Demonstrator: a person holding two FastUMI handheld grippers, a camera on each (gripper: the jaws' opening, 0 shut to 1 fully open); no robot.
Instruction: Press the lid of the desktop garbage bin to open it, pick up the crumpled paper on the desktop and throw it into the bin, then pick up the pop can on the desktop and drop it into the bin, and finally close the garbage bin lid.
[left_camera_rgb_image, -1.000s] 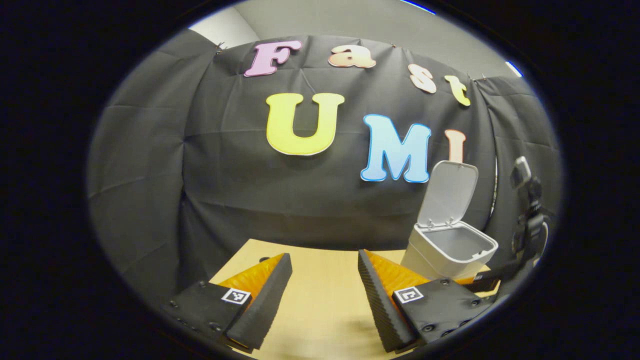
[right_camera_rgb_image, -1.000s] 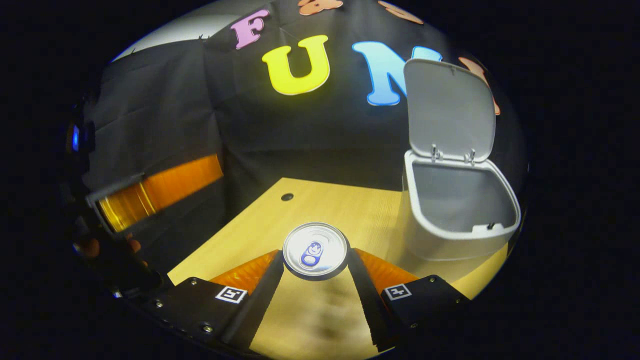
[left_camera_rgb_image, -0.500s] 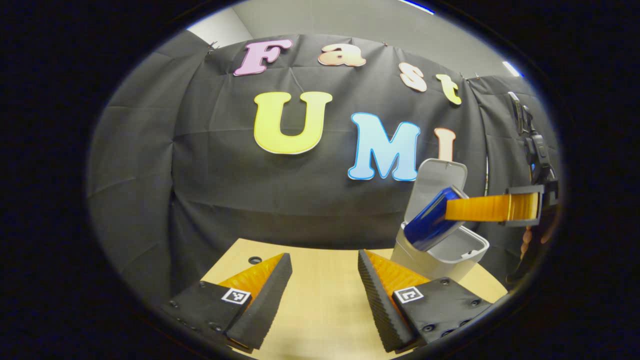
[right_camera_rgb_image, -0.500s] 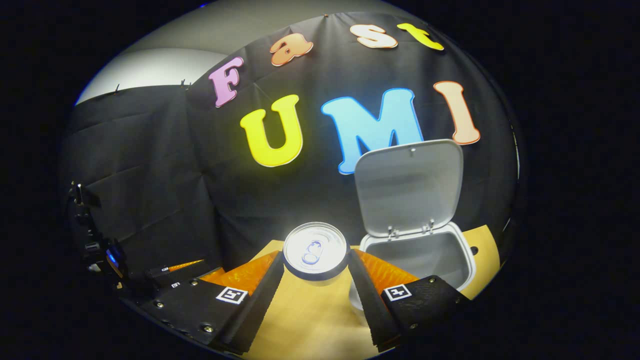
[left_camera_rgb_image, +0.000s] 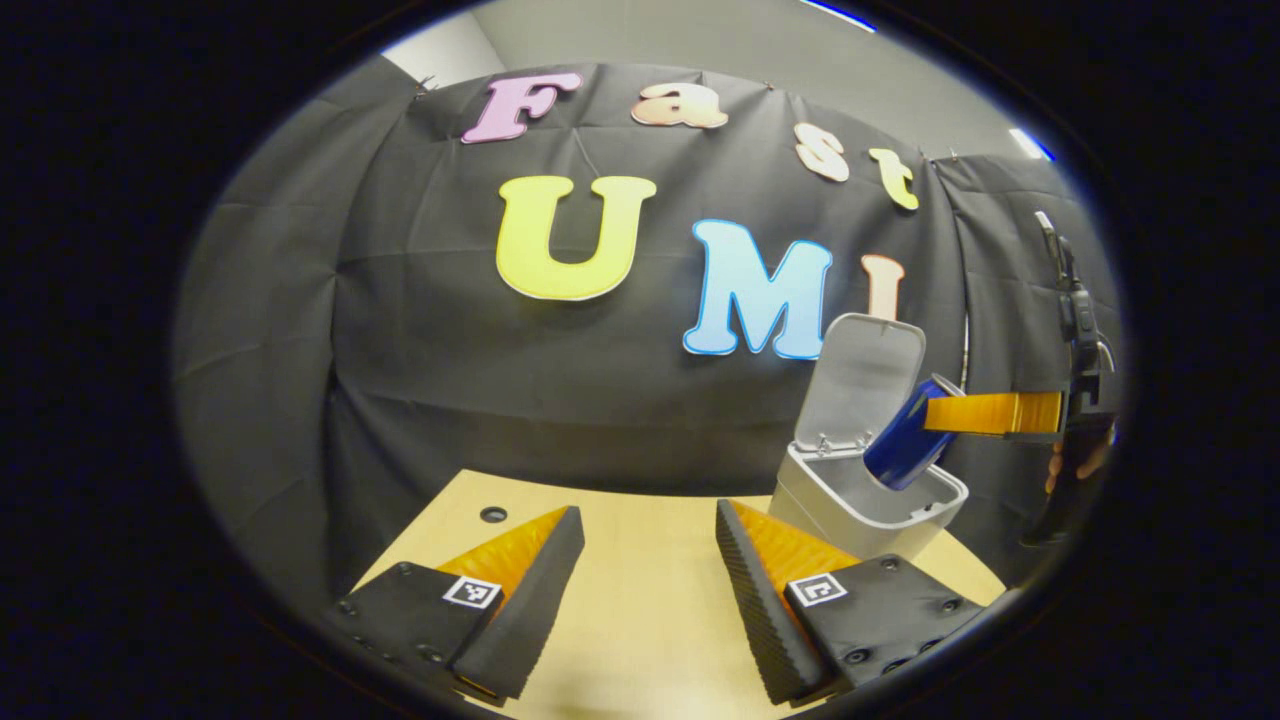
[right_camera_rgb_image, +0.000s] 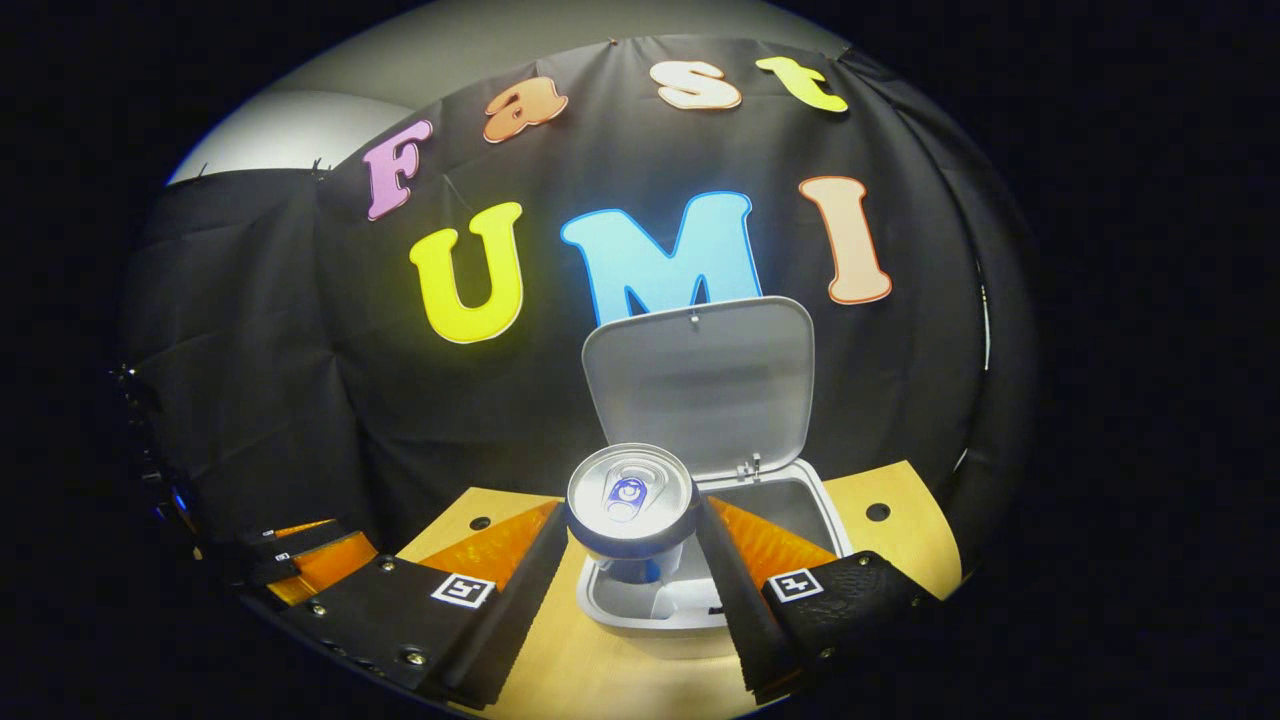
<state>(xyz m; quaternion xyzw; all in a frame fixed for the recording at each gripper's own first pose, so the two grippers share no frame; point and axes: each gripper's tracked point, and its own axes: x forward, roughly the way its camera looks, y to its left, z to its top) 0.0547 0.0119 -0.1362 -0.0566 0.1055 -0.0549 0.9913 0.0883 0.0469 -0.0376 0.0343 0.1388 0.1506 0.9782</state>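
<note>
Over the open mouth of the desktop garbage bin (right_camera_rgb_image: 700, 600) is where the pop can (right_camera_rgb_image: 630, 497) sits right now, pinched between both fingers of the right gripper (right_camera_rgb_image: 632, 560), one pressed on each side. From the left gripper view you can see the can (left_camera_rgb_image: 905, 445) tilted, its long axis slanting down toward the bin (left_camera_rgb_image: 865, 505), with the bottom end already dipping past the rim and the top end up by the gripper (left_camera_rgb_image: 990, 413). The lid (right_camera_rgb_image: 700, 385) stands upright behind it, so nothing blocks the drop. My guess is the release is the whole next move: the bin opening lies straight below the can, so letting go should do it. Left gripper (left_camera_rgb_image: 650, 580) is spread wide with nothing in it, hanging over the wooden desktop (left_camera_rgb_image: 640, 620) well left of the bin, so the right hand is clearly the closer one. Can't spot the crumpled paper anywhere on the desk, so presumably it's already binned.
</note>
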